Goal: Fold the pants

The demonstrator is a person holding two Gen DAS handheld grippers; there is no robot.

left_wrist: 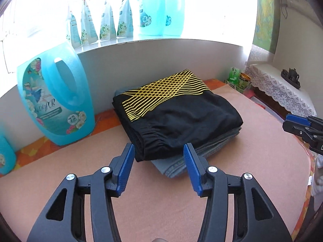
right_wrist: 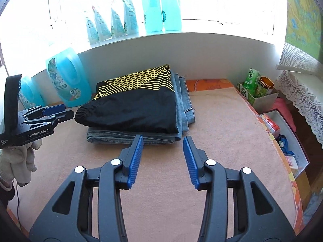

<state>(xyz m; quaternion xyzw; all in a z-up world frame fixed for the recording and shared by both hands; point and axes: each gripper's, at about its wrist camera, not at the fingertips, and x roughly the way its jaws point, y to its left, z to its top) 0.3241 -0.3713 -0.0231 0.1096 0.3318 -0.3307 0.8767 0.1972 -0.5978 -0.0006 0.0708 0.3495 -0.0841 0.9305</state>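
Toward the bench's (right_wrist: pixel 222 121) far edge: black pants (right_wrist: pixel 137 109) folded atop jeans (right_wrist: pixel 182 109). Left gripper (left_wrist: pixel 159 153) and right gripper (right_wrist: pixel 163 144) agape, empty. Risk: snagging, toppling stack.

left wrist: low over the peach cloth-covered table (left_wrist: pixel 252 151), facing the folded black pants with yellow lattice print (left_wrist: pixel 177 119), near | right wrist: same, right of pants (right_wrist: pixel 131 109) | shared: pants, windowsill

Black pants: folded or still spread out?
Folded: the black pants lie as a compact stack on folded jeans, no gripper touching.
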